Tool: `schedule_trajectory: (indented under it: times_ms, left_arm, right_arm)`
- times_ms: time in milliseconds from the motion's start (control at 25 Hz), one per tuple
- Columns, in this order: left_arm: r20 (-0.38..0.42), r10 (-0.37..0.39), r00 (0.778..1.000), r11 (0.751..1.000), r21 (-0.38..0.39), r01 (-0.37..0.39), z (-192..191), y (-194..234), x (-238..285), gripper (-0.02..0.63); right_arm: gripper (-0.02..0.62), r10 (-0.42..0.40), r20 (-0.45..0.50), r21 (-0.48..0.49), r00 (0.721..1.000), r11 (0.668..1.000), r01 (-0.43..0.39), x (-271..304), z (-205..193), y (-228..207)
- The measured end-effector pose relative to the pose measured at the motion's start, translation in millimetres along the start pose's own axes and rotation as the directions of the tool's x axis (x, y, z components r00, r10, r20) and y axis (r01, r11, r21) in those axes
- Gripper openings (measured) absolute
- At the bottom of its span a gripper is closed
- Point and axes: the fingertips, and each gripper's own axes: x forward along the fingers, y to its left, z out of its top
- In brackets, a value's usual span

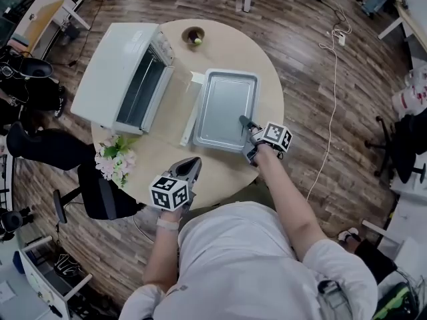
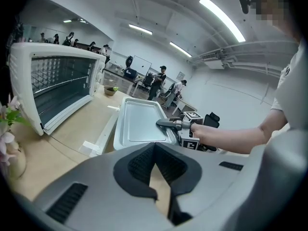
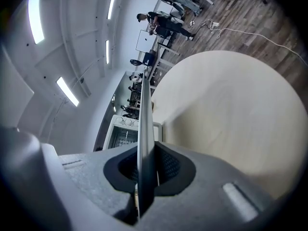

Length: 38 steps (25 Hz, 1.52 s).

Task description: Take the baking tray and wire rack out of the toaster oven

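L claw (image 1: 192,163) closed, empty, R claw (image 1: 244,121) clamped

A round pale counter (image 1: 227,52) stands on a dark wooden plank floor (image 1: 300,19). A small brown bowl (image 1: 194,36) holding something green sits near the counter's far edge. A bunch of pink and white flowers (image 1: 115,157) stands at its left edge, above a black office chair (image 1: 100,192). A white cable (image 1: 331,105) trails across the floor. People (image 2: 158,81) stand in the background under strip lights (image 2: 221,18).

Office: desk (image 1: 41,11), swivel chair (image 1: 100,191), cable (image 1: 331,112)
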Motion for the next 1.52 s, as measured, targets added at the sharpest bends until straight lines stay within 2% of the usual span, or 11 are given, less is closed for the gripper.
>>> schedule_trajectory:
  times_ms: [560, 880, 1160, 1320, 1520]
  left_arm:
    - [0.006, 0.055, 0.998, 0.998, -0.020, -0.055, -15.2, -39.2, 29.1, -0.002]
    - [0.028, 0.092, 0.995, 0.994, -0.065, -0.090, -24.8, -56.2, 38.5, -0.002]
    - [0.036, 0.115, 0.993, 0.988, -0.107, -0.110, -33.8, -66.1, 40.8, -0.002]
    - [0.035, 0.134, 0.990, 0.983, -0.133, -0.128, -39.4, -60.9, 39.8, -0.002]
    - [0.027, 0.147, 0.989, 0.979, -0.149, -0.142, -42.8, -54.7, 40.2, -0.002]
  right_arm:
    - [0.032, -0.068, -0.071, -0.063, 0.995, 0.996, 0.064, -34.2, 24.0, -48.9]
    - [0.040, -0.101, -0.111, -0.126, 0.989, 0.988, 0.087, -41.5, 27.6, -68.0]
    - [0.040, -0.120, -0.104, -0.166, 0.987, 0.981, 0.102, -44.2, 30.6, -74.6]
    - [0.048, -0.108, -0.106, -0.178, 0.989, 0.980, 0.088, -39.9, 33.3, -75.3]
    - [0.063, -0.132, -0.094, -0.210, 0.987, 0.971, 0.109, -37.1, 43.3, -74.7]
